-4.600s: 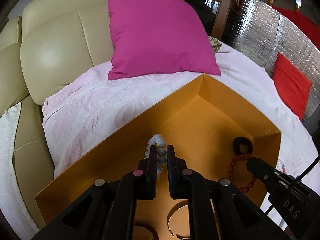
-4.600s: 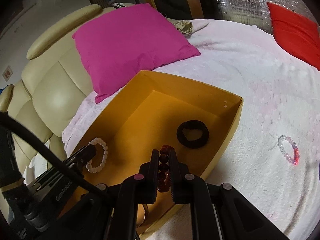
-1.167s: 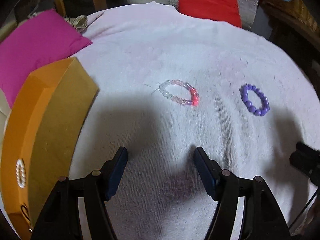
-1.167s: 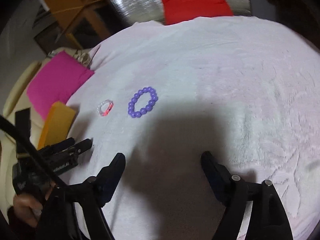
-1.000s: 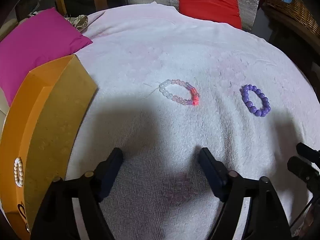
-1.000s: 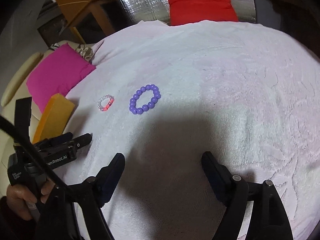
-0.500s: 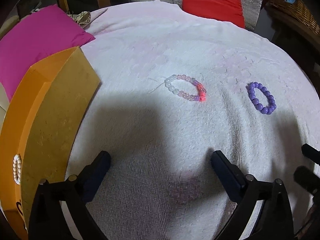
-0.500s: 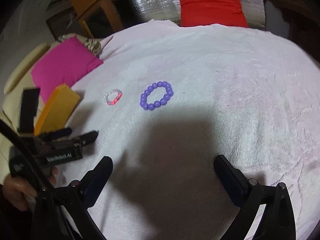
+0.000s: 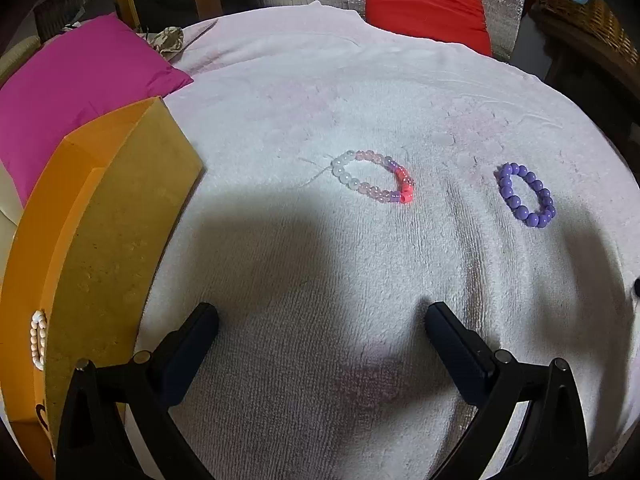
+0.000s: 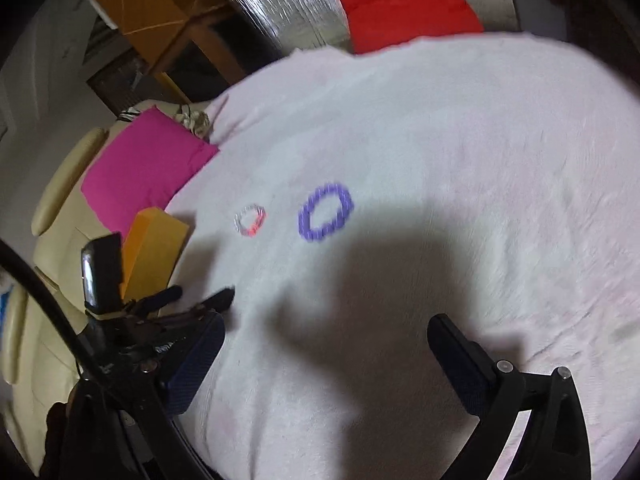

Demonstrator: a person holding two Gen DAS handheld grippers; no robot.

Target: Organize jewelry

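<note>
A white, pink and red bead bracelet (image 9: 372, 176) lies on the white blanket (image 9: 320, 248), with a purple bead bracelet (image 9: 526, 194) to its right. Both show blurred in the right wrist view, the pale one (image 10: 250, 220) left of the purple one (image 10: 326, 213). The orange box (image 9: 100, 240) stands at the left, with a white bead bracelet (image 9: 38, 338) inside. My left gripper (image 9: 320, 316) is wide open and empty, hovering short of the pale bracelet. My right gripper (image 10: 324, 328) is wide open and empty, short of the purple bracelet. The left gripper also shows in the right wrist view (image 10: 200, 298).
A magenta pillow (image 9: 76, 92) lies behind the box against the cream sofa back (image 10: 60, 184). A red cushion (image 9: 424, 0) leans on silver foil at the far edge. A wicker basket (image 9: 584, 12) stands at the right.
Both grippers let go of bracelets in the box, opened and swung out over the blanket. In the last second the jaws widened further; the right view is still moving and blurred.
</note>
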